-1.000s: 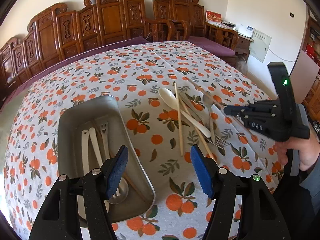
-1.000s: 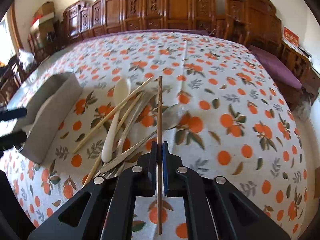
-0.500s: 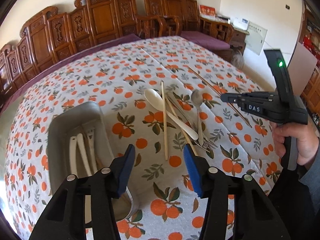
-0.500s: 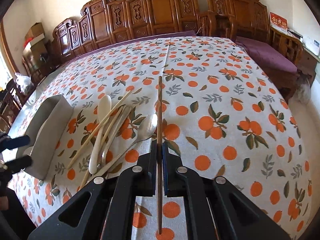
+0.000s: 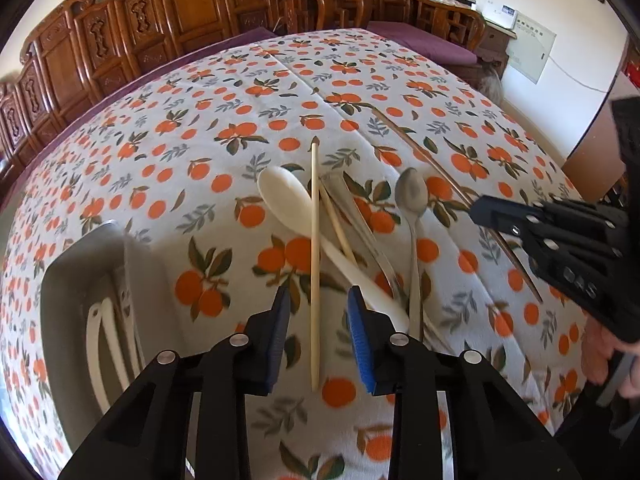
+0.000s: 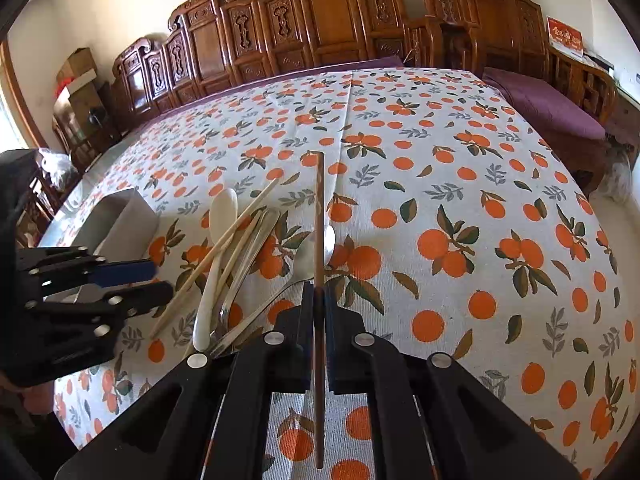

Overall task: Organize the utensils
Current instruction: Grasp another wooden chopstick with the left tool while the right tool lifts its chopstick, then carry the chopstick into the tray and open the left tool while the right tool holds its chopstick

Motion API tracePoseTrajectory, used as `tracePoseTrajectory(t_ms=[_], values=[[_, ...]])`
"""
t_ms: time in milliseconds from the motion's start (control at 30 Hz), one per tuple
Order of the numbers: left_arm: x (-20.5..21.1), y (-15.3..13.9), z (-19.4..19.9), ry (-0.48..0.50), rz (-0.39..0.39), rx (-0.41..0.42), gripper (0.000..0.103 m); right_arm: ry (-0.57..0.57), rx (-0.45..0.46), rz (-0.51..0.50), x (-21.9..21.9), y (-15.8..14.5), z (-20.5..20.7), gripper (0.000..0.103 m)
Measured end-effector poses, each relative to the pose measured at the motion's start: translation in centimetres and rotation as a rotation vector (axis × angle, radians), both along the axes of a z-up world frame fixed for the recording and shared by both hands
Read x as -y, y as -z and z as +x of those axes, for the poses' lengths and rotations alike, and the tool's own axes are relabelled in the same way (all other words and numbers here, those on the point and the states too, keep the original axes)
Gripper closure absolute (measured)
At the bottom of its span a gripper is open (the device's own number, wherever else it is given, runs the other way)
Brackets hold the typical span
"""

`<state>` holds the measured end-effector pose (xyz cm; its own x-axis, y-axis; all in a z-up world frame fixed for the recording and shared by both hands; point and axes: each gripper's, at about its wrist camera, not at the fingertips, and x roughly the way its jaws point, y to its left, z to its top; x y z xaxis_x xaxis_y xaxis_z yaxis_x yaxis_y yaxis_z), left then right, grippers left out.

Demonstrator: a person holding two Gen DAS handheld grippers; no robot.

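Observation:
My left gripper [image 5: 316, 320] hangs low over the pile of utensils, its jaws closing. A pale wooden chopstick [image 5: 315, 240] lies between the blue pads [image 5: 362, 340], which do not touch it. Beside it lie a white spoon [image 5: 286, 200], a second pale chopstick [image 5: 336, 224], a metal spoon [image 5: 411, 196] and a fork handle. My right gripper [image 6: 319, 304] is shut on a dark brown chopstick [image 6: 319, 208] and holds it above the cloth. The left wrist view shows that gripper [image 5: 480, 212] at the right, and the right wrist view shows my left gripper [image 6: 162, 279].
A grey metal tray [image 5: 64, 280] with white utensils inside sits at the left of the pile, also visible as the tray [image 6: 120, 216]. The orange-print tablecloth [image 6: 460, 200] covers the table. Carved wooden chairs line the far edge. A person's hand [image 5: 608, 352] holds the right gripper.
My left gripper has moved right, from above the tray to over the pale chopstick, and its jaws have narrowed. The right gripper has kept hold of the dark chopstick, staying roughly in place.

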<state>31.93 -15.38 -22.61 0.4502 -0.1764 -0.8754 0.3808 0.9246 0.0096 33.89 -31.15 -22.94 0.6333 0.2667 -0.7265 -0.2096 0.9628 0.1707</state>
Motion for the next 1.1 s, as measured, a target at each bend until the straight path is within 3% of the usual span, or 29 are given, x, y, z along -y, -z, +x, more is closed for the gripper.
tracePoseTrajectory(t_ms=[67, 300, 367, 833, 1100], values=[[0.3, 0.3, 0.7, -0.005, 0.000, -0.013, 0.088, 0.001, -0.004, 0.003, 0.0, 0.0, 0.1, 0.097], [0.4, 1.8, 2.6, -0.039, -0.006, -0.071, 0.091, -0.009, -0.003, 0.005, -0.4, 0.0, 0.0, 0.097], [0.3, 2.0, 2.6, -0.042, -0.008, -0.079, 0.098, -0.012, -0.003, 0.002, -0.5, 0.0, 0.0, 0.097], [-2.1, -1.9, -1.7, 0.007, -0.085, 0.008, 0.099, -0.032, -0.001, -0.007, -1.6, 0.0, -0.2, 0.097], [-4.9, -4.3, -3.3, -0.017, -0.098, 0.056, 0.099, -0.070, 0.010, 0.000, -3.9, -0.5, -0.4, 0.097]])
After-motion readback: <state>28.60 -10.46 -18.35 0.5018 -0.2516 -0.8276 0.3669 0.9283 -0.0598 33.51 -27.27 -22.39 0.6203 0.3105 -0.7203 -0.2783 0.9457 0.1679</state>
